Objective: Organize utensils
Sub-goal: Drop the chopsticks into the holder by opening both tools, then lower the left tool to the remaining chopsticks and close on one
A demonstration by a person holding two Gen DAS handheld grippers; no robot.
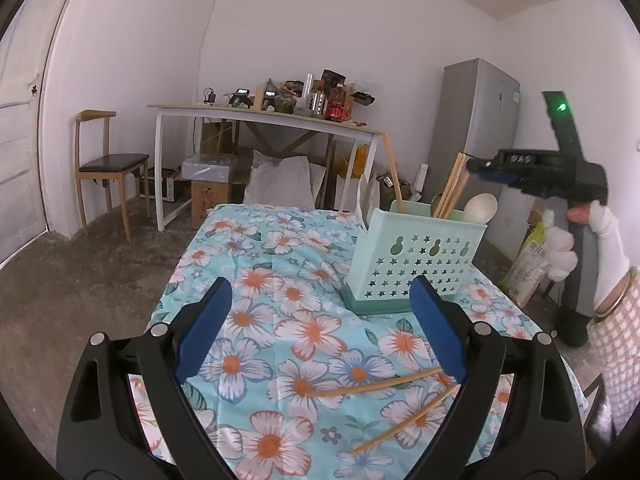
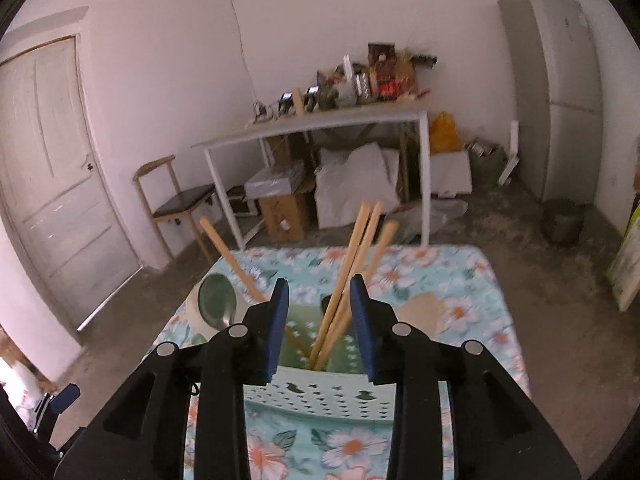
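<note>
The left gripper (image 1: 322, 328) hovers low over the floral-clothed worktop (image 1: 256, 240), its jaws spread wide with nothing between them. Two loose chopsticks (image 1: 372, 386) lie on the cloth at about 5 o'clock in the left wrist view, crossing under the gripper's right finger; whether the pad touches them cannot be told. The mint utensil holder (image 1: 416, 268) stands at about 2 o'clock, near the worktop's right edge, already carrying several chopsticks and a pale spoon (image 1: 480, 207).

The right gripper (image 2: 319, 316) is held above the holder (image 2: 320, 394) by a white-gloved hand (image 1: 576, 248). Its jaws are partly parted, and a pair of chopsticks (image 2: 352, 276) leans upright in the gap between the pads without being pinched, so they look released into the compartment. A metal ladle (image 2: 218, 300) rests at 9 o'clock of that gripper.

Risks from here, judged from the layout: the standing chopsticks lean loosely, so pulling the right gripper back carelessly could catch their tips and tip them out or rock the light holder toward the edge. The two flat chopsticks lie splayed at different angles, so a single closing of the left gripper may seize only one, or roll both across the smooth cloth.
</note>
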